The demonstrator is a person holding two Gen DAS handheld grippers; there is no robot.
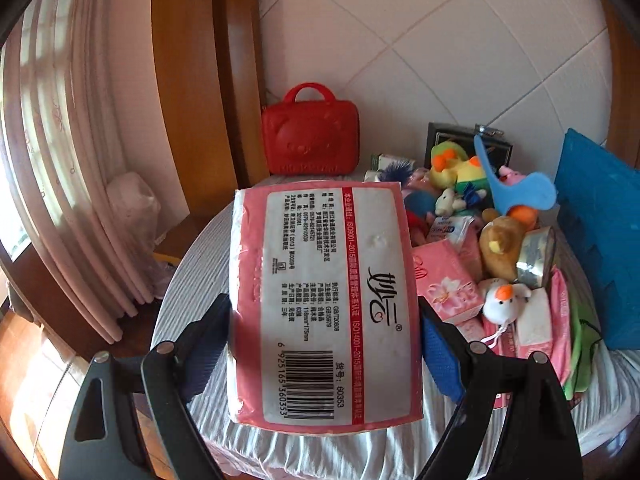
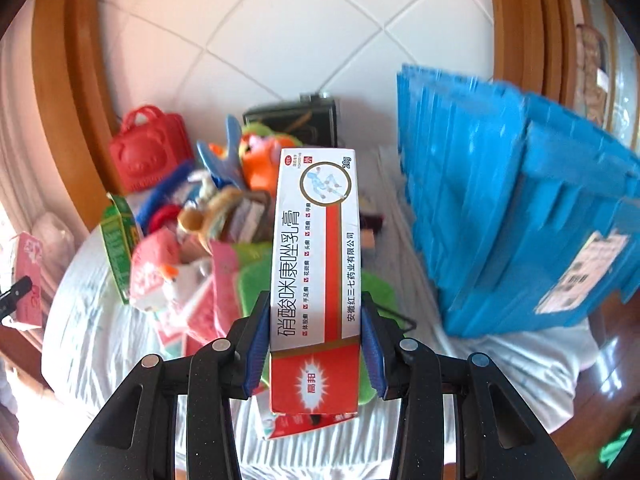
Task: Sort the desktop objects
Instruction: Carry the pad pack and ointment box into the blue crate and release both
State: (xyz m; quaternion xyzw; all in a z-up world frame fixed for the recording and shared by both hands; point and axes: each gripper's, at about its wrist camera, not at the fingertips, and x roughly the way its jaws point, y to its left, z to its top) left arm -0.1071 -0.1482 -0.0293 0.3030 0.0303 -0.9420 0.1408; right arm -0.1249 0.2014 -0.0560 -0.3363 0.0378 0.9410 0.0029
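Left tool point(image 1: 324, 344): clamped on pink tissue pack point(image 1: 320, 300). Right tool point(image 2: 316, 354): clamped on ointment box point(image 2: 316, 256), raised above cluttered tabletop point(image 2: 100, 340).

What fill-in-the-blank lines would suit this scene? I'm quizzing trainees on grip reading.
1. The left tongs grip a pink pack of ____.
2. The right tongs grip a white and red ____ box.
3. The bear-faced case by the wall is ____.
4. The big crate on the table is ____.

Missing words: tissues; ointment; red; blue
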